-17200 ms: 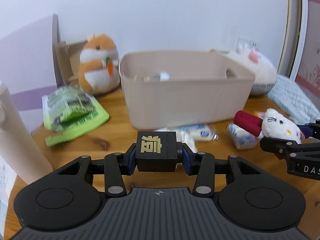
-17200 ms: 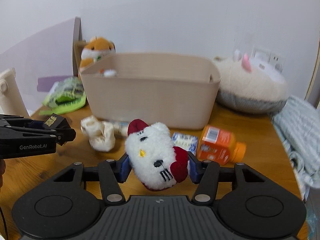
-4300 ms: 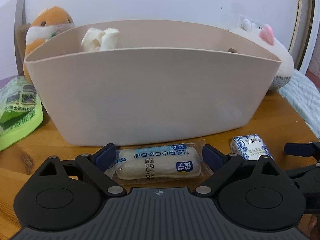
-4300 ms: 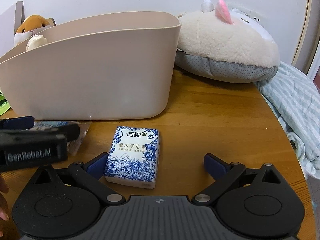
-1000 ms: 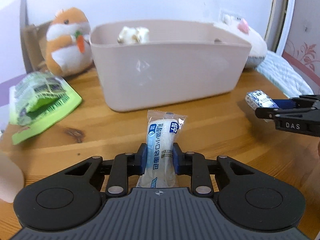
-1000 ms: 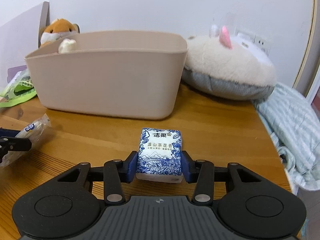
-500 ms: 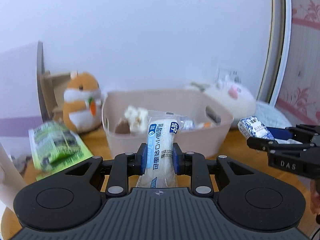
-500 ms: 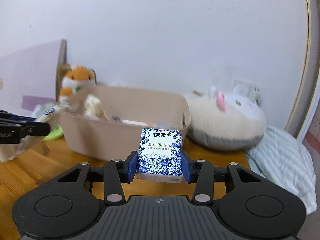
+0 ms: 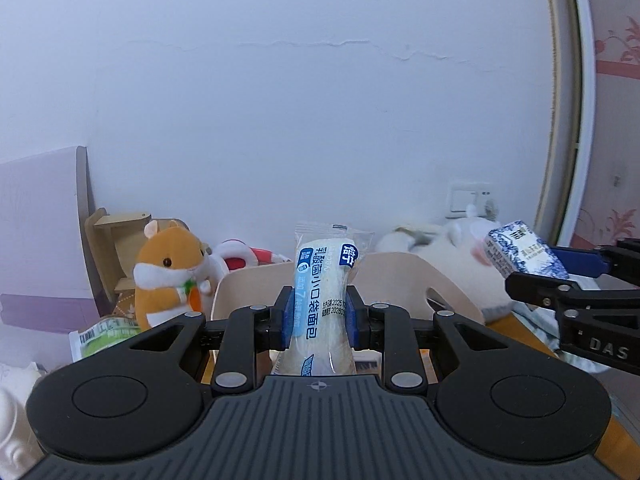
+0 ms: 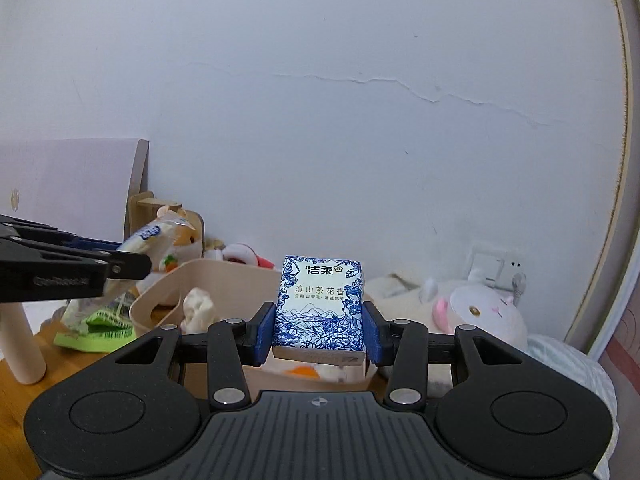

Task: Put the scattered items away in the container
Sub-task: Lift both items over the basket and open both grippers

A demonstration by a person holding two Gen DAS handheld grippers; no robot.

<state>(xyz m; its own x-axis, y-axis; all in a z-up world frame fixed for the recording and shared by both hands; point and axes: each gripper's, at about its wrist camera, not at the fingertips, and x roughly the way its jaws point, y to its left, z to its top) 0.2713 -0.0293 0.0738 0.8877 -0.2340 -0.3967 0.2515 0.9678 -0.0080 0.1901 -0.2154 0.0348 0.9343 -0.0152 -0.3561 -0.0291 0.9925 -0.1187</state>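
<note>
The left gripper (image 9: 316, 316) is clamping a wrapped bread roll (image 9: 323, 300) upright between its blue pads, low in the centre of the left wrist view, with the beige bin (image 9: 400, 280) sitting just behind and below it. The right gripper (image 10: 319, 330) is squeezing a blue-and-white tissue pack (image 10: 320, 304) at the centre of its own view, likewise raised above the bin (image 10: 224, 280). Both jaws are closed down to the width of what they are carrying.

Inside the bin a crumpled white lump (image 10: 198, 306), something orange (image 10: 300, 372) and a red-and-white plush (image 10: 240, 256) are showing, so several items seem to be stowed already. Judging by this, the roll and the tissue pack are the pair now being delivered, and neither is released yet.

A green snack bag (image 10: 96, 326) is lying on the table at lower left of the right wrist view, outside the bin, and probably remains to be collected. An orange hamster toy (image 9: 168, 276) is standing at left; whether it counts as clutter is unclear.
</note>
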